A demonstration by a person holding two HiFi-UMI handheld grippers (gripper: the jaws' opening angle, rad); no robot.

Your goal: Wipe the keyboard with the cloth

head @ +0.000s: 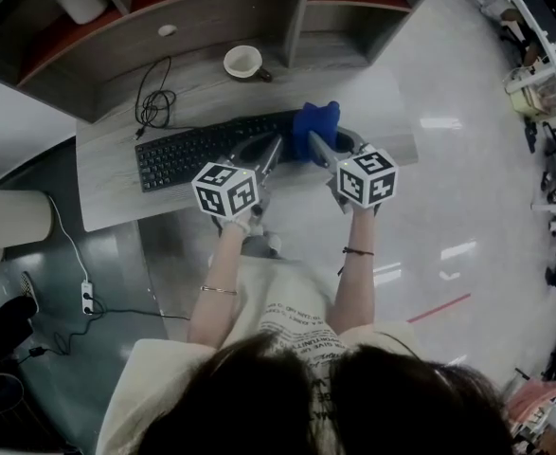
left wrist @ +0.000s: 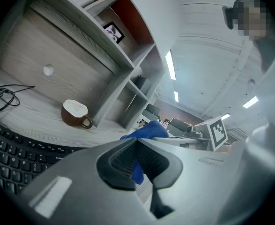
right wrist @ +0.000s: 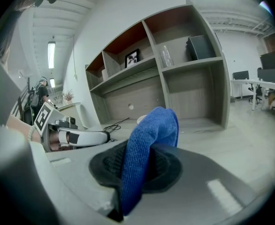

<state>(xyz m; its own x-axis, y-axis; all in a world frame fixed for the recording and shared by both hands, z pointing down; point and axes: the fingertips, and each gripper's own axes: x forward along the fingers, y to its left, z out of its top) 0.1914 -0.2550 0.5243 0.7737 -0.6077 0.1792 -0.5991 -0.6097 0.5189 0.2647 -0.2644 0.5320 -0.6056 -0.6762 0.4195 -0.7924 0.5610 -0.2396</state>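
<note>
At the desk (head: 116, 202) there are one keyboard (head: 202, 150), one cloth (head: 317, 121), one mug (head: 244, 62), one cable (head: 154, 98) and two grippers (head: 274, 150) (head: 317, 144).

No readable text; shirt print (head: 293, 317) too small.

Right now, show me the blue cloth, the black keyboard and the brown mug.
Blue microfibre cloth (head: 313, 121): head view, its bunched middle.
Black computer keyboard (head: 197, 152): head view, the central key rows.
Brown ceramic mug (left wrist: 72, 119): left gripper view, its side wall.
</note>
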